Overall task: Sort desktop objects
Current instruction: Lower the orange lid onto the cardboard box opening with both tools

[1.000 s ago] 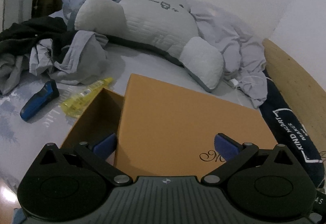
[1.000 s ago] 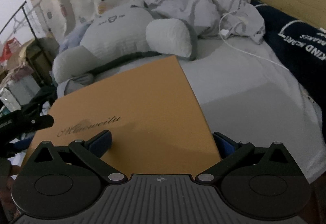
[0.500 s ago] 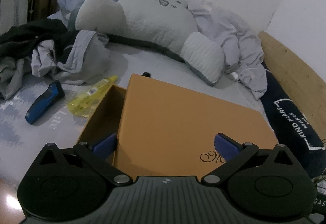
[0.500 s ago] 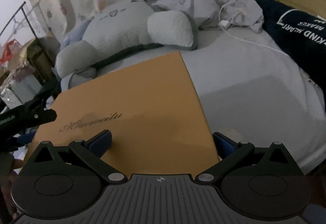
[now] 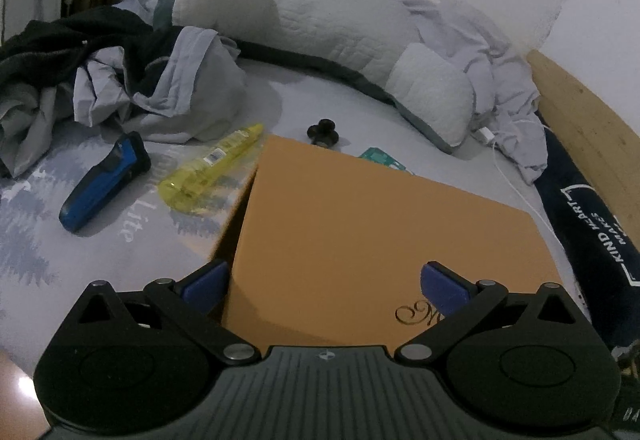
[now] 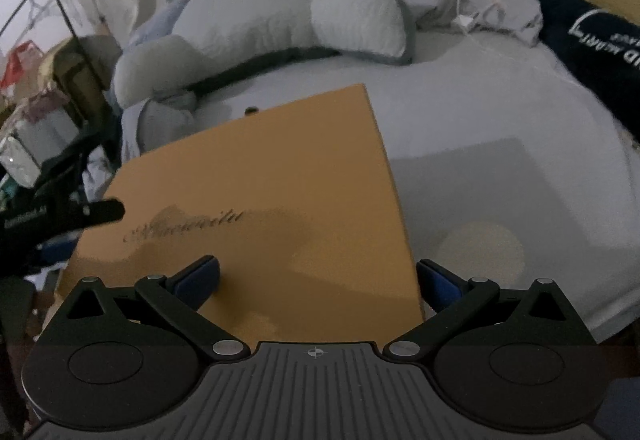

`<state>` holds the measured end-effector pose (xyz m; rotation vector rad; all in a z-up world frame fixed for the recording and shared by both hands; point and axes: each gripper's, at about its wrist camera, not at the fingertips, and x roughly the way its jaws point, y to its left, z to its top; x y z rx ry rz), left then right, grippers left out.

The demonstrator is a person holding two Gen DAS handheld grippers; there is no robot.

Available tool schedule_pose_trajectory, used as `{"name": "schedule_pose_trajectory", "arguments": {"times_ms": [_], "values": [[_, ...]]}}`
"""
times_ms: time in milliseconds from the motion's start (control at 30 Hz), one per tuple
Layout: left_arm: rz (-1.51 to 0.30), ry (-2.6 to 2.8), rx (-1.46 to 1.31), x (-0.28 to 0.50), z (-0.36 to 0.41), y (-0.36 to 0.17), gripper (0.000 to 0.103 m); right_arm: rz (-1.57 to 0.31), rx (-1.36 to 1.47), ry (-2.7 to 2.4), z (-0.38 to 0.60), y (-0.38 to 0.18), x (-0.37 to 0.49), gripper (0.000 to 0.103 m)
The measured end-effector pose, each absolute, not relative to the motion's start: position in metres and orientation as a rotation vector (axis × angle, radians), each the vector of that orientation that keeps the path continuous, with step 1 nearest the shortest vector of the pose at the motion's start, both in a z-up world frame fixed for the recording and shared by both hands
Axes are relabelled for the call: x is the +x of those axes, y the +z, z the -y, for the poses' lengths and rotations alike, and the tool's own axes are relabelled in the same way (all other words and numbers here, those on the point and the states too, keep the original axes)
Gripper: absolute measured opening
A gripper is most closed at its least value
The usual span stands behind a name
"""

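Note:
An orange box lid point(image 5: 384, 240) with gold script is held up above the bed. My left gripper point(image 5: 324, 282) is wide open, its blue pads straddling the lid's near left corner. My right gripper point(image 6: 318, 280) is wide open, its pads straddling the lid's point(image 6: 260, 200) near right corner. Whether the pads press the lid is not clear. On the sheet beyond lie a blue shaver point(image 5: 104, 182), a yellow bottle point(image 5: 208, 168), a small black knob point(image 5: 322, 130) and a green packet point(image 5: 380, 156). The box underneath is hidden.
A grey plush pillow point(image 5: 320, 24) and crumpled clothes point(image 5: 120, 80) lie at the back. A dark blue pillow point(image 5: 592, 224) and wooden headboard point(image 5: 588, 120) lie right. A white charger cable point(image 6: 468, 20) trails over the sheet. The left gripper's arm point(image 6: 60, 216) shows at left.
The lid has risen and tilted, and both views have lifted with it. The black knob and green packet have come into sight behind its far edge.

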<state>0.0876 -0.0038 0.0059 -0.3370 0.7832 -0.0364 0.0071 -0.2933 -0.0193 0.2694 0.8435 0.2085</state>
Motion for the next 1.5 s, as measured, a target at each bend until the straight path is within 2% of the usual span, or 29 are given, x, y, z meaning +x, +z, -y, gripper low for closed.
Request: {"name": "schedule_pose_trajectory", "arguments": {"times_ms": [700, 1033, 1200, 1500], "values": [[-0.741, -0.082, -0.305, 0.113, -0.009, 0.009, 0.103, -0.946, 0.254, 0.252, 0.272, -0.039, 0.031, 0.103], [-0.735, -0.081, -0.244, 0.112, -0.007, 0.003, 0.103, -0.908, 0.263, 0.267, 0.274, -0.032, 0.029, 0.103], [-0.788, -0.056, -0.194, 0.116, -0.004, -0.012, 0.103, -0.893, 0.207, 0.268, 0.268, -0.031, 0.03, 0.103], [-0.8, -0.044, -0.229, 0.115, -0.01, -0.026, 0.103, -0.889, 0.176, 0.284, 0.266, -0.035, 0.032, 0.103]]}}
